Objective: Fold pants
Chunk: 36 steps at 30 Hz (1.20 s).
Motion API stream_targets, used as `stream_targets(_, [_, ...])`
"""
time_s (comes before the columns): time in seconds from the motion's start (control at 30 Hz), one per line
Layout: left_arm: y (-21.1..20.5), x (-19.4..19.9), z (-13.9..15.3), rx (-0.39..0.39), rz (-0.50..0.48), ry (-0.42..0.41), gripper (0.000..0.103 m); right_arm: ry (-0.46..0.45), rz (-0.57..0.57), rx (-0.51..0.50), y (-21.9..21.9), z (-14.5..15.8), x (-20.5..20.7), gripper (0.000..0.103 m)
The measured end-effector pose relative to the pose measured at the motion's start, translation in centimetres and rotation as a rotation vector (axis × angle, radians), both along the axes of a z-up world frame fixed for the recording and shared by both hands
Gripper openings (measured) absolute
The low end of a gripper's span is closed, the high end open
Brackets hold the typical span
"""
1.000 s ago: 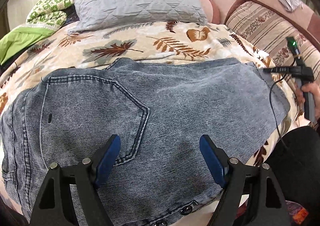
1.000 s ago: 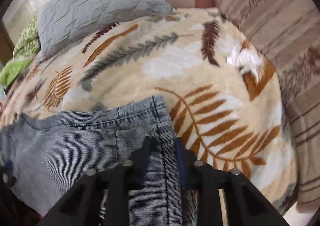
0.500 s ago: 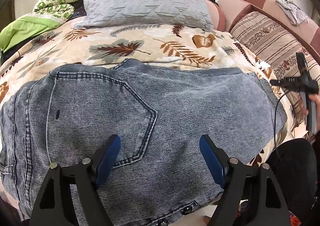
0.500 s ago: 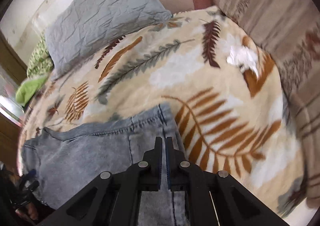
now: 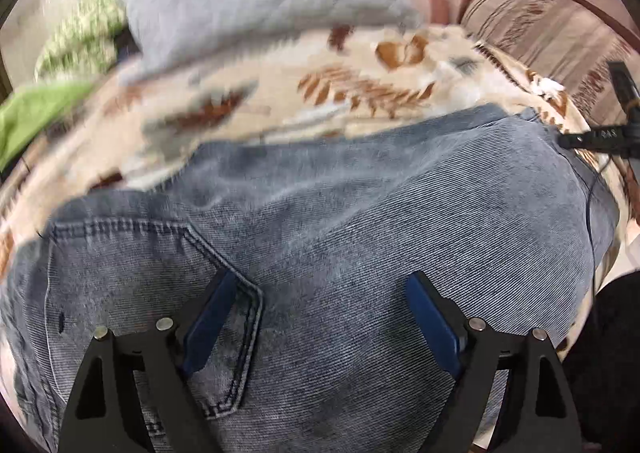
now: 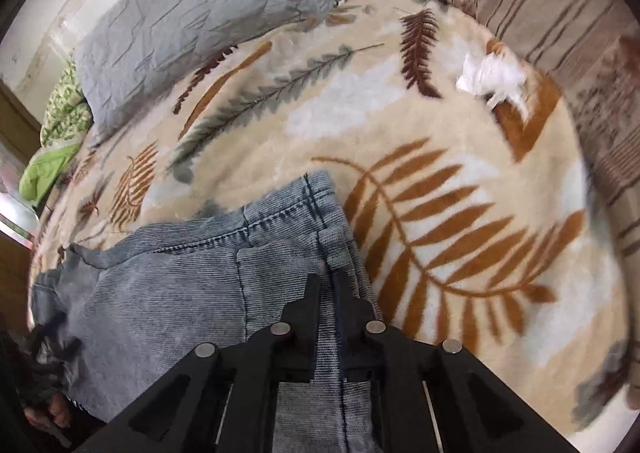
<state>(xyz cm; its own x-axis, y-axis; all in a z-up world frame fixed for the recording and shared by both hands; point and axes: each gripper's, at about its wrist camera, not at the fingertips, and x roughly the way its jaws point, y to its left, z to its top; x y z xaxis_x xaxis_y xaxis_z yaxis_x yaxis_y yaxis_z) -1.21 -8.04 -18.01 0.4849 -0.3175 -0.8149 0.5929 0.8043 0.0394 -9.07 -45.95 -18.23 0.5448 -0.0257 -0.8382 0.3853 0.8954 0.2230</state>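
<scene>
Pants [image 5: 360,253] lay flat on the leafy blanket [image 6: 460,157], near its front edge. The left gripper [image 5: 320,317] had just opened wider above the back pocket [image 5: 168,293], holding nothing. The right gripper [image 6: 326,293] stayed pinched on the leg hem. Only its view showed that hem; the grey pillow [image 6: 192,17] lay beyond.

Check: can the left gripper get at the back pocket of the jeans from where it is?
Probably yes. The left gripper stands open right over the jeans, one blue pad at the back pocket corner. Nothing lies between them. The right gripper is shut on the far hem, clear of it.
</scene>
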Motion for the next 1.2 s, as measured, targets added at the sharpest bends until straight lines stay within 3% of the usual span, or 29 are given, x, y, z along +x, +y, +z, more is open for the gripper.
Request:
stream_targets(0.03, [-0.2,0.0,0.0,0.012,-0.009,0.004,0.088,-0.014,0.036,-0.022,0.4,0.0,-0.1,0.015])
stream_targets(0.07, [-0.2,0.0,0.0,0.01,-0.011,0.008,0.088,-0.033,0.069,-0.036,0.9,0.1,-0.3,0.025])
stream_targets(0.13, [0.0,0.2,-0.1,-0.002,-0.009,0.019,0.089,-0.076,0.117,0.031,1.5,0.0,-0.4,0.055])
stream_targets(0.17, [-0.1,0.1,-0.1,-0.002,-0.013,0.02,0.09,-0.098,0.129,0.092,1.6,0.0,-0.2,0.08])
stream_targets(0.2, [-0.2,0.1,-0.2,0.001,-0.023,0.022,0.095,-0.094,0.129,0.116,1.8,0.0,0.2,0.093])
stream_targets(0.27, [-0.6,-0.1,-0.6,0.015,-0.051,0.023,0.101,-0.032,0.131,0.063,2.8,0.1,1.3,0.095])
stream_targets(0.33, [-0.6,-0.5,-0.8,0.025,-0.062,0.005,0.103,0.011,0.097,0.024,3.3,0.5,1.8,0.095])
stream_targets(0.37, [-0.5,-0.5,-0.8,0.021,-0.059,0.009,0.103,0.022,0.061,0.008,3.2,0.8,1.9,0.089])
stream_targets(0.4, [-0.5,-0.5,-0.8,0.018,-0.061,0.013,0.103,0.022,0.037,-0.015,3.2,1.4,1.7,0.072])
stream_targets(0.47, [-0.4,-0.6,-0.9,0.018,-0.074,0.011,0.103,-0.013,0.032,-0.066,3.0,2.5,1.1,0.058])
stream_targets(0.53, [-0.4,-0.7,-0.9,0.022,-0.074,0.012,0.103,-0.001,0.035,-0.128,2.7,2.8,0.8,0.057])
stream_targets(0.6, [-0.5,-0.7,-0.8,0.024,-0.072,0.016,0.103,0.034,0.047,-0.107,2.2,2.3,0.8,0.057])
stream_targets(0.73, [-0.4,-0.6,-0.6,0.02,-0.074,0.022,0.103,0.051,0.07,-0.186,2.2,1.9,1.4,0.058])
stream_targets(0.93, [-0.5,-0.6,-0.7,0.021,-0.082,0.007,0.103,0.116,0.077,-0.17,1.4,-0.3,3.4,0.056])
stream_targets(0.97, [-0.5,-0.6,-0.7,0.021,-0.083,0.006,0.103,0.119,0.072,-0.179,1.3,-0.3,3.5,0.052])
stream_targets(1.07, [-0.5,-0.5,-0.6,0.018,-0.084,0.01,0.103,0.123,0.102,-0.291,2.6,0.3,3.1,0.023])
stream_targets(1.2, [-0.5,-0.5,-0.6,0.019,-0.084,0.011,0.103,0.131,0.157,-0.494,5.8,1.2,2.8,0.013])
